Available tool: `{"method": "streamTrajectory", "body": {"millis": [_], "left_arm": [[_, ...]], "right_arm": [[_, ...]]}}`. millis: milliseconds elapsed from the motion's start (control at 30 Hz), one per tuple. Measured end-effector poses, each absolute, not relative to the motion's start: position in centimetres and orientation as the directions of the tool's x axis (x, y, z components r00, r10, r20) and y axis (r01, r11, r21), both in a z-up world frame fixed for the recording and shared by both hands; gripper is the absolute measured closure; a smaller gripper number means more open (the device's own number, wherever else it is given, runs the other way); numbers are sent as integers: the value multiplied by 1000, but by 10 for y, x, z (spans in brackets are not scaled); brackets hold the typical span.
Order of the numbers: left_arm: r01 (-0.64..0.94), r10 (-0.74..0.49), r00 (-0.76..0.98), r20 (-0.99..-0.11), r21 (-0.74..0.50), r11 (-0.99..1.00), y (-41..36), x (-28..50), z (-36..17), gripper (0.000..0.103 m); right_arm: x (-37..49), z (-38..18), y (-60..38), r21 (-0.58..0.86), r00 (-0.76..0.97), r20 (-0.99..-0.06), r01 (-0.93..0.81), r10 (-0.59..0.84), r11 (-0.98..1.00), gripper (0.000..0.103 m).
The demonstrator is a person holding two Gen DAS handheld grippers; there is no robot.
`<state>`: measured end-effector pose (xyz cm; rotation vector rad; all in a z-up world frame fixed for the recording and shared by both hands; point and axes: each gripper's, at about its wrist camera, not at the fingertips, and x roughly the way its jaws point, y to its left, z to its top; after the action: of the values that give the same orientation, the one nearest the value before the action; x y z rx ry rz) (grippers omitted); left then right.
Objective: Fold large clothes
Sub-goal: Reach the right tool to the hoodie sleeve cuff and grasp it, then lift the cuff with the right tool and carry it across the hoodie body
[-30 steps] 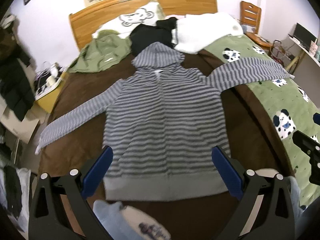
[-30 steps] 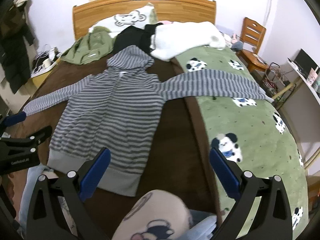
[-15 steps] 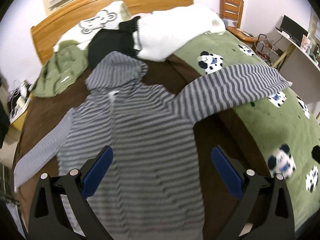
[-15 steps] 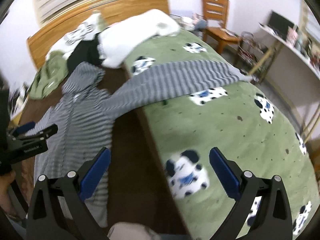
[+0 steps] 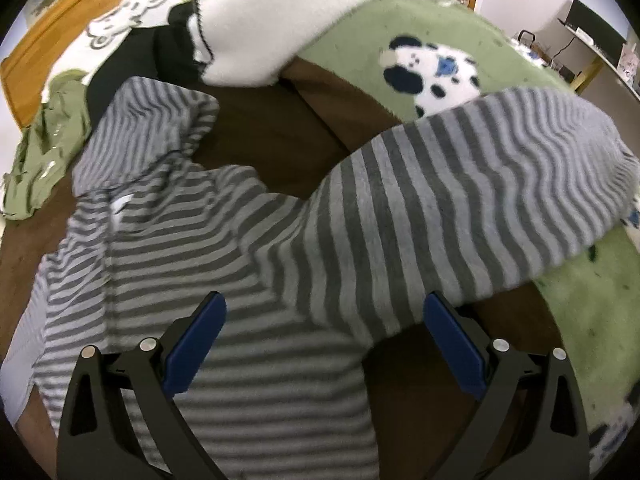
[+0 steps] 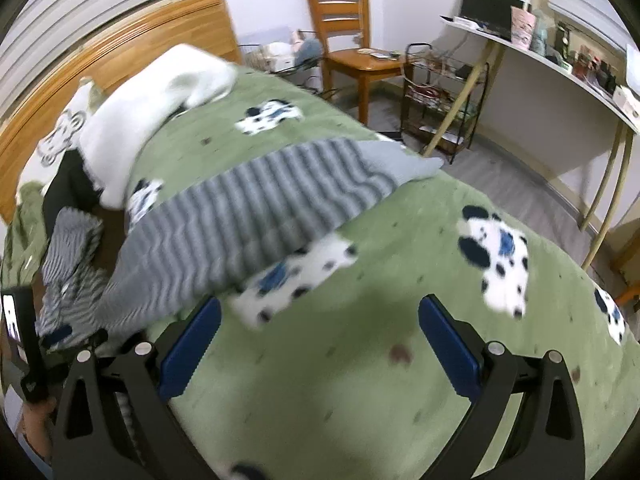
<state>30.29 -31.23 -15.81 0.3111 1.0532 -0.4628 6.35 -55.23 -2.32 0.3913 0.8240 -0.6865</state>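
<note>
We see the bed with its brown cover (image 5: 264, 136) carrying everything, and the green blanket (image 6: 400, 304) with its black-and-white animal patches spread over the side of the bed towards the wooden chair (image 6: 348, 44). The striped hoodie (image 5: 224, 264) lies flat and face up on the brown cover, hood towards the headboard (image 6: 132, 48), with one sleeve (image 6: 256, 200) reaching across onto the green blanket. At the head of the bed, beyond the hood, are a white fleece garment (image 5: 280, 24), a black garment (image 5: 132, 64) and a green jacket (image 5: 44, 148).

Against the frames of a second ago, both cameras have moved in along the bed: then the whole hoodie showed, hem and both sleeves; now the left view is filled by its chest and the sleeve's shoulder end, and the right view has swung to the sleeve's cuff and the desk side of the room.

The left gripper (image 5: 324, 340) hangs over the hoodie's chest with fingers spread wide, empty. The right gripper (image 6: 316, 340) is over the green blanket, just short of the sleeve, likewise wide and empty.

We can read no writing in these blurred views.
</note>
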Motion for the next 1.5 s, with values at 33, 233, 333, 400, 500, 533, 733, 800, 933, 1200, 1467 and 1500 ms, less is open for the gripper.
{"method": "streamTrajectory", "body": {"millis": [33, 233, 333, 400, 500, 533, 733, 800, 933, 1200, 1467, 1500], "left_arm": [[513, -217, 403, -889, 23, 858, -317, 308, -165, 6], [528, -219, 350, -911, -1, 849, -330, 314, -199, 6], [518, -229, 340, -912, -22, 855, -332, 317, -207, 6], [516, -235, 327, -915, -36, 856, -333, 320, -210, 5], [524, -235, 323, -917, -34, 851, -335, 322, -215, 5], [530, -235, 323, -917, -30, 848, -336, 322, -215, 5], [530, -240, 321, -916, -37, 847, -337, 322, -216, 5], [528, -241, 319, -916, -39, 848, -337, 325, -219, 5], [520, -236, 322, -917, -37, 853, -338, 326, -223, 5], [525, -239, 348, -906, -22, 851, -335, 317, -220, 5], [511, -267, 350, -898, -56, 858, -323, 316, -192, 6], [511, -271, 353, -896, -58, 857, -321, 316, -188, 6]], "right_arm": [[65, -26, -564, 80, 492, -774, 699, -398, 710, 6], [61, -43, -625, 256, 568, -746, 726, -347, 639, 6], [64, -53, -648, 372, 631, -720, 703, -290, 606, 6], [70, -58, -660, 417, 656, -705, 690, -270, 591, 6], [82, -62, -678, 458, 679, -688, 681, -258, 572, 8], [83, -64, -682, 474, 685, -683, 680, -254, 559, 10], [82, -84, -724, 609, 727, -651, 672, -219, 421, 21], [80, -89, -733, 641, 736, -643, 668, -210, 378, 39], [67, -103, -742, 728, 786, -592, 617, -178, 299, 93], [76, -49, -718, 701, 824, -516, 563, -234, 438, 94], [92, 50, -659, 671, 901, -389, 422, -195, 610, 94], [95, 63, -649, 662, 908, -375, 403, -187, 631, 94]]}}
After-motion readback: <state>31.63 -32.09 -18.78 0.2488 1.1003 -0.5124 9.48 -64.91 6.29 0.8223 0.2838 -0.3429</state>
